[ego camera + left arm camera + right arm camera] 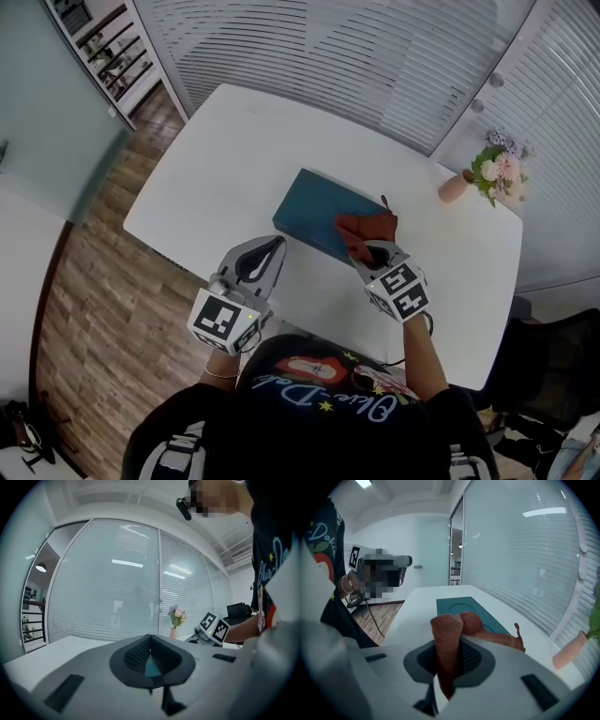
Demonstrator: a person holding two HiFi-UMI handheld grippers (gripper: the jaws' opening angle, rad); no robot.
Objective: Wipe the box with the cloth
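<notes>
The person stands at the near side of the white table point(202, 178), w/ one gripper in each hand. The teal box point(314, 211) lies flat approx. in the middle of the table, its long side running from far left to near right. The rust-red cloth point(367, 226) sits bunched on the near right end of the box, w/ a thin loop sticking out to the far side. The right gripper point(373, 251) is clamped on this cloth. In the right gripper view a fold of the fabric stands up between the two jaws, and the rest lies on top of the box. The left gripper point(277, 243) is just beside the near left corner of the box; whether it touches, I cannot tell. Its jaws meet at the tips, w/ nothing between them. A pink vase point(454, 187) w/ flowers point(497, 167) stands at the far right of the table, well apart from the box.
</notes>
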